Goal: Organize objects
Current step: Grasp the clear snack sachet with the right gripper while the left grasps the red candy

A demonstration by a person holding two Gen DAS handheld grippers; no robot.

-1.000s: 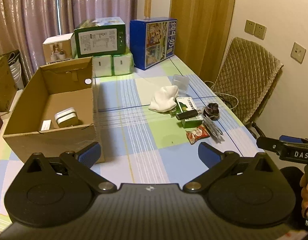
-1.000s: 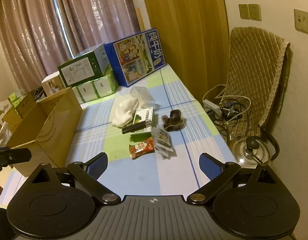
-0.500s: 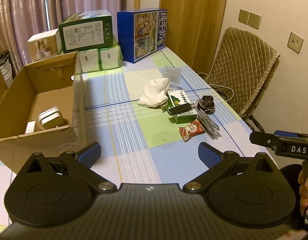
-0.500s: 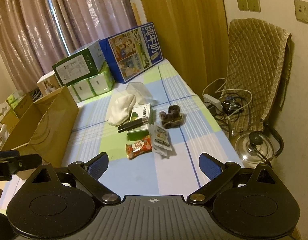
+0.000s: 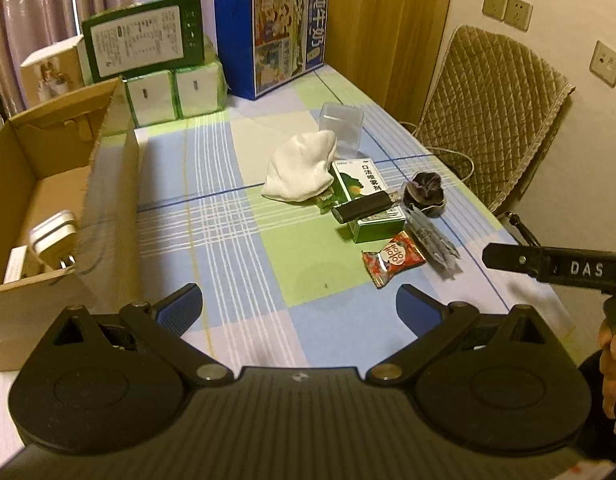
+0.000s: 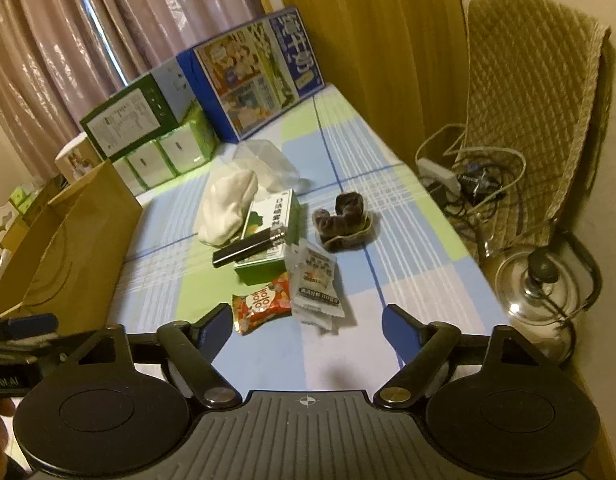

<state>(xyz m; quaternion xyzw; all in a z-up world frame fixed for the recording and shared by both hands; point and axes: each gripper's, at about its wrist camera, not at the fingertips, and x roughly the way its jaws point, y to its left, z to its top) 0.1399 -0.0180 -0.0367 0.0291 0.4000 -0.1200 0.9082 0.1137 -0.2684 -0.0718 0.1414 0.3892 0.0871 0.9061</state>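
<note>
Table: flat top under a checked cloth of blue, green and white squares.
Cardboard box: open, plain brown, at the table's left edge; a white plug adapter lies inside.
Clutter: a soft white cloth bunched beside a green carton; a black USB stick rests across that carton.
Snack packet: red, glossy, crinkled — just beside pale sachets.
Hair tie: dark, ruffled fabric, right of the carton.
Clear tub: see-through plastic, behind the cloth.
Left gripper: blue-padded jaws spread wide, empty, hovering over the near table.
Right gripper: jaws likewise wide and empty — poised above the packet and sachets.
</note>
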